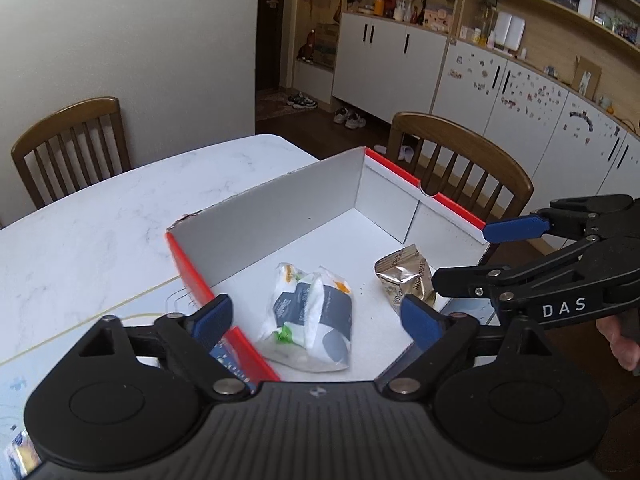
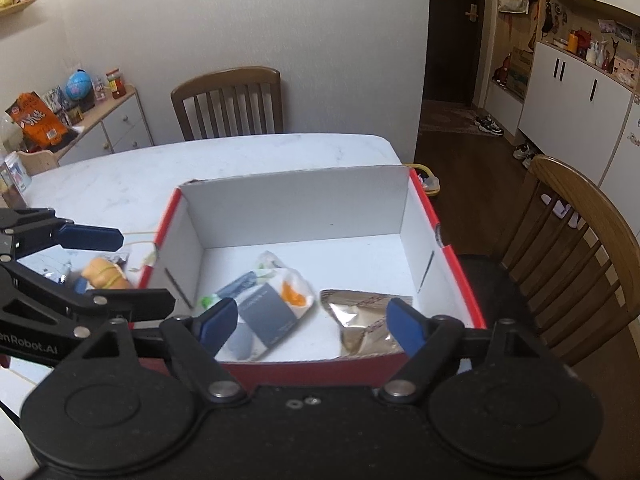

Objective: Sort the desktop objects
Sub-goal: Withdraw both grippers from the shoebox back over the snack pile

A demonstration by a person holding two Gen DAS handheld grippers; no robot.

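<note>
Both grippers (image 1: 316,316) (image 2: 308,322) gape empty above a red-edged box (image 2: 424,204) on the marble-look table (image 1: 100,208), chairs (image 2: 228,100) beyond.

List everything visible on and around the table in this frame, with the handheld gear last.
box: one, red outside, white inside, on the table.
white packet: one, white with grey and orange, lying inside the box.
gold packet: one, crinkled, inside the box beside the white packet.
bread-like item: one, tan, on the table outside the box.
table: one, white marble.
chairs: two, brown wood, at the table.
left gripper: fingers open, empty.
right gripper: fingers open, empty.
</note>
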